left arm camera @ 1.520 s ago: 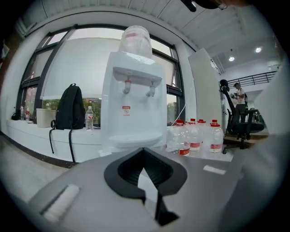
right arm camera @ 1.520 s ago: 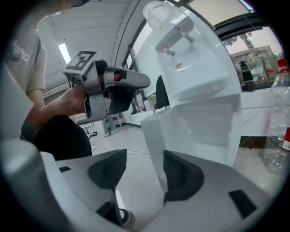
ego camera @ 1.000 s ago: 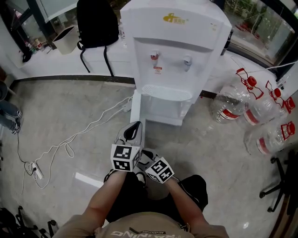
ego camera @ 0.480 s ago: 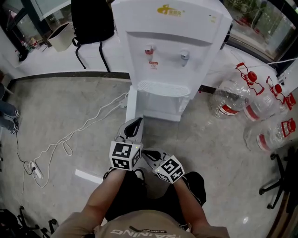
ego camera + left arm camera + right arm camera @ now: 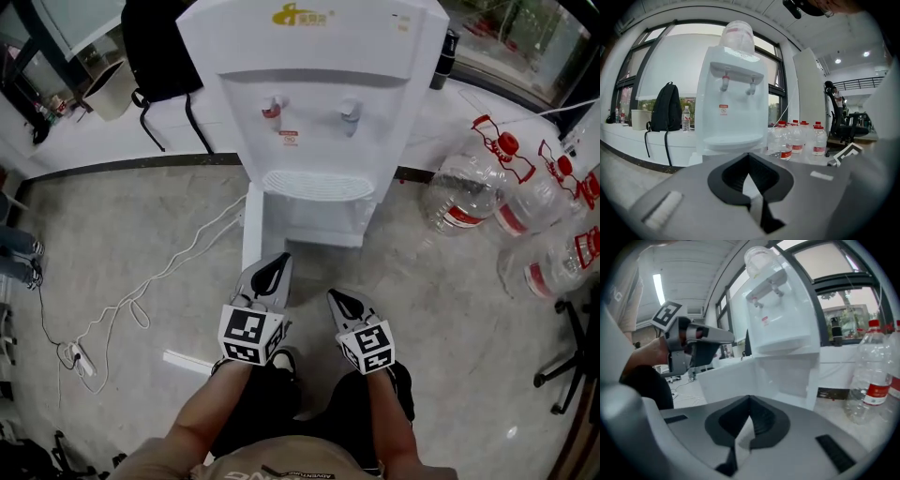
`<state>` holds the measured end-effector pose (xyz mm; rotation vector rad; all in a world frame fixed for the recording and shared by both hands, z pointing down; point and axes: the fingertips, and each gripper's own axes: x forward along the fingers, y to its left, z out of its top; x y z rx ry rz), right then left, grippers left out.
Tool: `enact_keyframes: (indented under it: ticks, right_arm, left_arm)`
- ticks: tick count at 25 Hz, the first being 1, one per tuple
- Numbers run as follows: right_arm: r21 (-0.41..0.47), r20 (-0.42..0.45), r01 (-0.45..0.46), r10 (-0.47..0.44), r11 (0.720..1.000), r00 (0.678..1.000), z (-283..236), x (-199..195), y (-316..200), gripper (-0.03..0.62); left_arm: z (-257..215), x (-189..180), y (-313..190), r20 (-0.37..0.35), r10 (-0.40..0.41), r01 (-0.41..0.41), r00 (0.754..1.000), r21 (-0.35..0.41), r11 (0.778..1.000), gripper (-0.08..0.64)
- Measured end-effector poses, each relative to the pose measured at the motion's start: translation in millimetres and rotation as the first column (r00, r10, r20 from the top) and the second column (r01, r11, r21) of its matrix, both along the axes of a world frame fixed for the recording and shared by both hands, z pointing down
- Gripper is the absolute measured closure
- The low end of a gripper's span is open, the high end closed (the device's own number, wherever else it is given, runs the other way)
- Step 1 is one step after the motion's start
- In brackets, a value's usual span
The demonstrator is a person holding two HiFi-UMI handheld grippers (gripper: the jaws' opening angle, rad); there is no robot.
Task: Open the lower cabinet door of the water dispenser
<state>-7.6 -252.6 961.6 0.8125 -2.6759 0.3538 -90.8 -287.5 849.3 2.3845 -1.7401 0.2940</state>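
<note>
The white water dispenser (image 5: 314, 103) stands ahead of me. Its lower cabinet door (image 5: 251, 230) is swung out toward me at the left, and the open compartment (image 5: 787, 376) shows behind it. My left gripper (image 5: 275, 265) is shut and empty, its tip just in front of the door's outer edge. My right gripper (image 5: 339, 300) is level with it to the right, facing the open compartment; its jaws have just been closing and are shut with nothing between them. In the right gripper view the left gripper (image 5: 693, 341) hovers above the door panel (image 5: 726, 380).
Several large water bottles (image 5: 464, 202) lie on the floor to the right. A black backpack (image 5: 159, 47) leans on the white ledge at the back left. A white cable (image 5: 141, 291) runs to a power strip (image 5: 73, 356) at the left. A chair base (image 5: 572, 366) is far right.
The right gripper has swung from beside the left gripper out to the right, and its jaws have closed. The dispenser has shifted left and nearer in view. The door stays open.
</note>
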Motion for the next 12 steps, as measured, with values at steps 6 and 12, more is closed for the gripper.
enact_keyframes:
  ticks: [6, 12]
  right_arm:
    - [0.037, 0.008, -0.171, 0.171, 0.985, 0.985, -24.5, 35.4, -29.2, 0.582]
    - [-0.025, 0.022, -0.240, 0.241, 0.970, 0.970, -97.2, 50.2, -21.7, 0.581]
  left_arm:
    - [11.1, 41.6, -11.9, -0.027, 0.049, -0.050, 0.998, -0.035, 0.998, 0.552]
    - [-3.3, 70.4, 4.1, 0.039, 0.139, -0.131, 0.989, -0.163, 0.978, 0.552]
